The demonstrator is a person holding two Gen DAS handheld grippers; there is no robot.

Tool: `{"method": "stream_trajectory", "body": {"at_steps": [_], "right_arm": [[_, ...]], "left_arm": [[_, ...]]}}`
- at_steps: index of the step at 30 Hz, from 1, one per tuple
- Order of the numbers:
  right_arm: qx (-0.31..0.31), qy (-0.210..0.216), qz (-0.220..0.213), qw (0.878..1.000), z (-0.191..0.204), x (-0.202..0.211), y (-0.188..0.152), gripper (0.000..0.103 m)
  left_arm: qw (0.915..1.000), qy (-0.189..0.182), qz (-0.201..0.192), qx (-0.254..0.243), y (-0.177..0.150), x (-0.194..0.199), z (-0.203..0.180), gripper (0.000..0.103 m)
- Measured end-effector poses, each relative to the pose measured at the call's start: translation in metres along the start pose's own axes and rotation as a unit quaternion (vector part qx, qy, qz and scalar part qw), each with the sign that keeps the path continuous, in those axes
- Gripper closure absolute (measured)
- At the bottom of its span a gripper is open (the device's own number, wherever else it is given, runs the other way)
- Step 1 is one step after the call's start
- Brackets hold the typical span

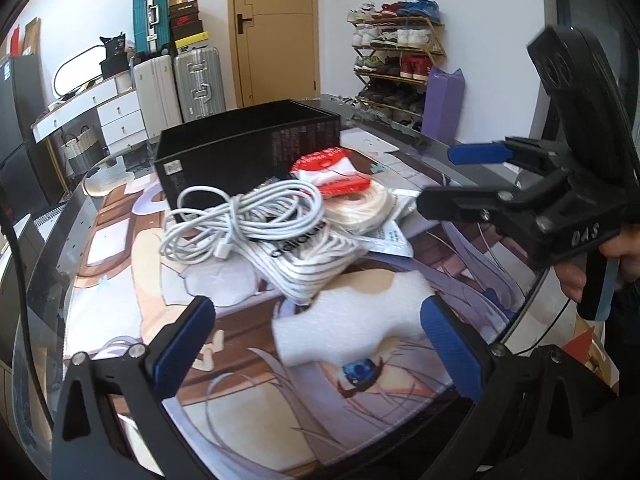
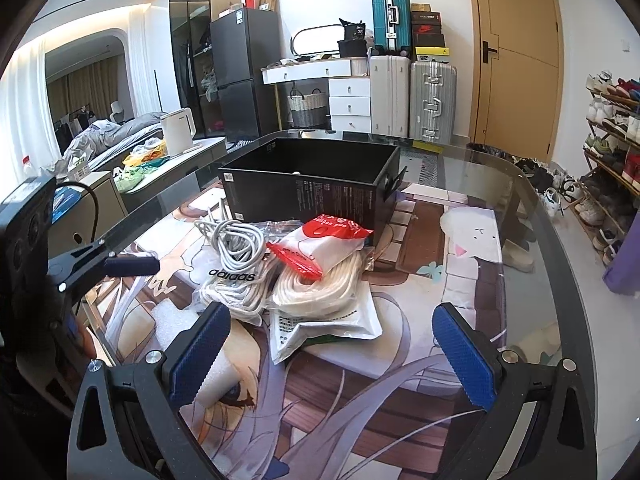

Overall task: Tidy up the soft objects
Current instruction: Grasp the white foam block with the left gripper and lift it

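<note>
Though open, both grippers (image 1: 316, 340) (image 2: 334, 354) empty

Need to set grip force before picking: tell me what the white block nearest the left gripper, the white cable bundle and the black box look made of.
White block: looks like soft packing foam, matte with a finely pebbled surface. White cable bundle: smooth rubbery plastic sheath, slightly glossy, in loose springy loops. Black box: apparently matte printed cardboard, with thin flat walls, small print and an open top.
</note>
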State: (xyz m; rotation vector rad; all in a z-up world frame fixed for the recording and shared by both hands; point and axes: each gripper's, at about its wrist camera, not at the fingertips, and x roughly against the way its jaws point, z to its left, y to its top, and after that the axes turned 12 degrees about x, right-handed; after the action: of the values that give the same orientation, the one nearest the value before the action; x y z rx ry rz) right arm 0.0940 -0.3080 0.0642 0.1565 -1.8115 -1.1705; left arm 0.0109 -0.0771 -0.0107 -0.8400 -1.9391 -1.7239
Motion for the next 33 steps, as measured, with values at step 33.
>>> {"method": "stream_trajectory", "body": {"at_steps": [33], "right_arm": [[-0.001, -0.006, 0.005, 1.000, -0.003, 0.001, -0.003, 0.001]], "left_arm": [[0.9991, -0.035, 0.019, -0.013, -0.004, -0.006, -0.008, 0.014]]}}
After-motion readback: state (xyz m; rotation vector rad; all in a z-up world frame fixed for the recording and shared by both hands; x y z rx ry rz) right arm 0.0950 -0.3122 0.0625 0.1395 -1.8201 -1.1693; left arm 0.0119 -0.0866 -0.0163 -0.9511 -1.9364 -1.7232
